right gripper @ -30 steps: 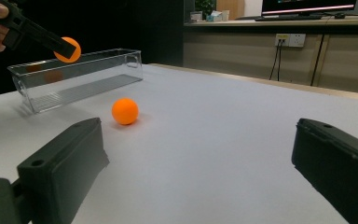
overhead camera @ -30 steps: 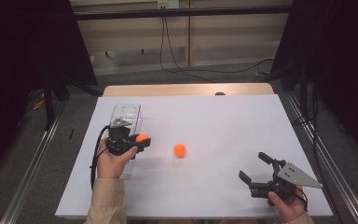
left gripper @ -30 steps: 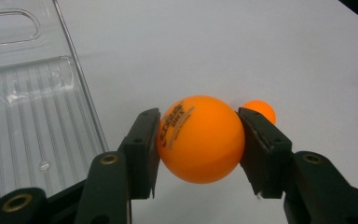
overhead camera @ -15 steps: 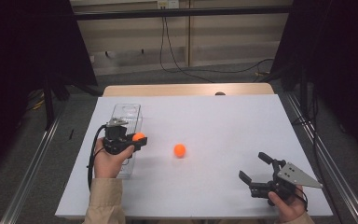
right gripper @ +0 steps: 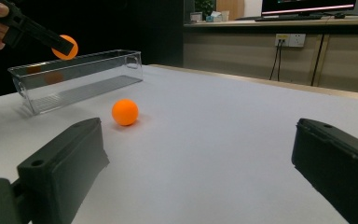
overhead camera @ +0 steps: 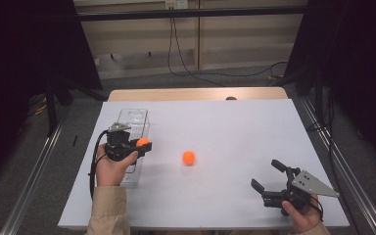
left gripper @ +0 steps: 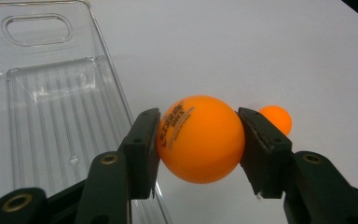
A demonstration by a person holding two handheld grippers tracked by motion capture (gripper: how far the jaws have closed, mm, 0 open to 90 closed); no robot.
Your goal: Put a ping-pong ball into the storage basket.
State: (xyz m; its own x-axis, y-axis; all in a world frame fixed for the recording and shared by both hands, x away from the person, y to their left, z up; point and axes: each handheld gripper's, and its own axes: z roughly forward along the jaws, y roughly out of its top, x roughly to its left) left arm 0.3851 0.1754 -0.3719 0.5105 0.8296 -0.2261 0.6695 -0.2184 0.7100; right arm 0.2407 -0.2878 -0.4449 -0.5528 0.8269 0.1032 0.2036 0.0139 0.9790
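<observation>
My left gripper (overhead camera: 141, 143) is shut on an orange ping-pong ball (left gripper: 199, 139) (overhead camera: 142, 142) (right gripper: 65, 47), held in the air above the right rim of a clear plastic bin (overhead camera: 132, 128) (left gripper: 51, 112) (right gripper: 74, 77) at the table's left. The bin has nothing in it. A second orange ball (overhead camera: 188, 157) (right gripper: 125, 112) (left gripper: 277, 118) lies on the white table (overhead camera: 225, 127) near its middle. At the front right my right gripper (overhead camera: 269, 176) (right gripper: 196, 172) rests low over the table, jaws wide open with nothing between them, pointing toward the loose ball.
A wooden strip (overhead camera: 196, 94) runs along the table's far edge. Metal rails (overhead camera: 34, 166) flank the table on both sides. Cables (overhead camera: 186, 58) hang on the wall behind.
The left gripper with its ball has shifted slightly left and away, closer over the bin's rim. The right gripper and the loose ball have stayed put.
</observation>
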